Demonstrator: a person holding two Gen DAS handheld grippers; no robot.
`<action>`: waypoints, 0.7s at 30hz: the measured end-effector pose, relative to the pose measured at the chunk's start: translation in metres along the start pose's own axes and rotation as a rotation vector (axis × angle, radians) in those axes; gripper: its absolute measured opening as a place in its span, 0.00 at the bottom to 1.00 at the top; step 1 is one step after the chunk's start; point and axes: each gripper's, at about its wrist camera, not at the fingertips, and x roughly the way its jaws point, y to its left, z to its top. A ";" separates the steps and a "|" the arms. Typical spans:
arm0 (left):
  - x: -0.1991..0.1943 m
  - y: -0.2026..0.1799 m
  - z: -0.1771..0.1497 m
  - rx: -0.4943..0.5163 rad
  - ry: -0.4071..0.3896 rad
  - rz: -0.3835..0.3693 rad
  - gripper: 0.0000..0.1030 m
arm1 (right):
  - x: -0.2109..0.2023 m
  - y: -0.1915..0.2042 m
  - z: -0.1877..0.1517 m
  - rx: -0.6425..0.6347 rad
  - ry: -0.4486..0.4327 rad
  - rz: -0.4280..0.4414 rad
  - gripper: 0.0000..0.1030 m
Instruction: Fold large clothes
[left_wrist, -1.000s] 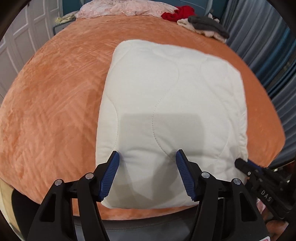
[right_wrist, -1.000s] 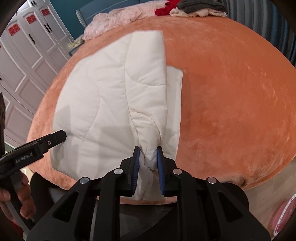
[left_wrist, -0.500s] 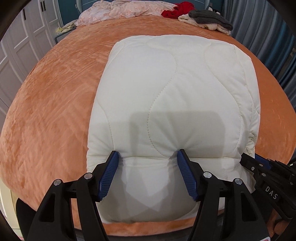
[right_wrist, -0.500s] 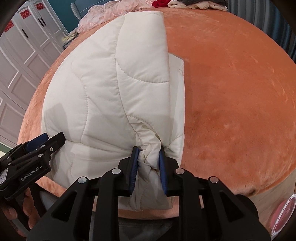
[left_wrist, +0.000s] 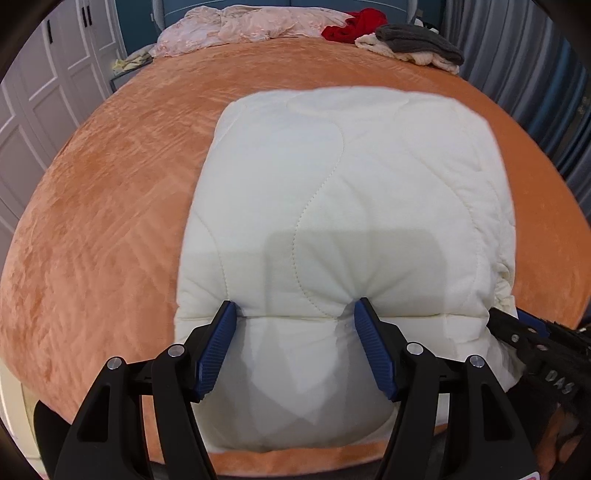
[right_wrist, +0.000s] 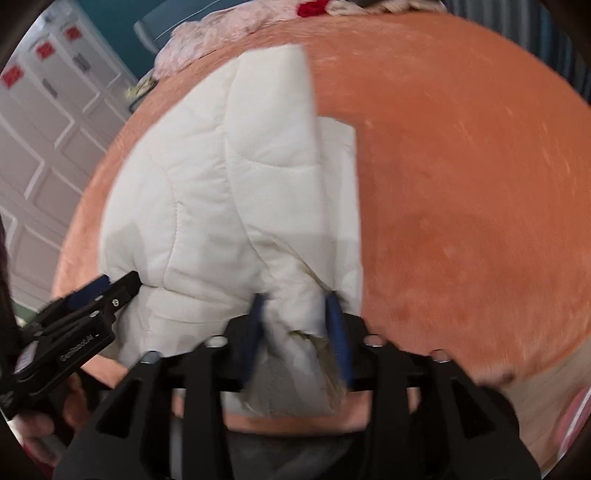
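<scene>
A white quilted garment (left_wrist: 332, 184) lies folded on the orange bed (left_wrist: 110, 184), its near edge toward me. My left gripper (left_wrist: 294, 308) stands wide, its blue pads pressed into the thick near fold, which bulges between them. The right gripper (right_wrist: 297, 314) is at the garment's (right_wrist: 221, 166) near right corner. Its jaws are opening, and the bunched corner still sits between the blue pads in a blurred picture. Each gripper shows in the other's view: the right (left_wrist: 517, 332), the left (right_wrist: 110, 291).
At the far end of the bed lie a pink cloth (left_wrist: 251, 29), a red garment (left_wrist: 354, 24) and a grey one on a cream one (left_wrist: 417, 40). White wardrobe doors (left_wrist: 37, 110) stand at the left, grey-blue curtains (left_wrist: 517, 74) at the right. Bare orange cover (right_wrist: 461, 184) spreads right of the garment.
The garment's near edge was drawn toward me and sits thicker. The right gripper's jaws have spread apart around the bunched corner. The left gripper keeps its width.
</scene>
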 end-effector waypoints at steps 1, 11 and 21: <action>-0.006 0.004 0.001 -0.011 0.001 -0.021 0.62 | -0.009 -0.003 -0.001 0.022 -0.003 0.017 0.46; -0.053 0.052 0.086 -0.157 -0.110 -0.136 0.62 | -0.074 0.011 0.099 0.089 -0.246 0.077 0.73; 0.006 0.055 0.145 -0.216 -0.009 -0.175 0.62 | 0.026 0.020 0.154 0.190 -0.095 0.097 0.06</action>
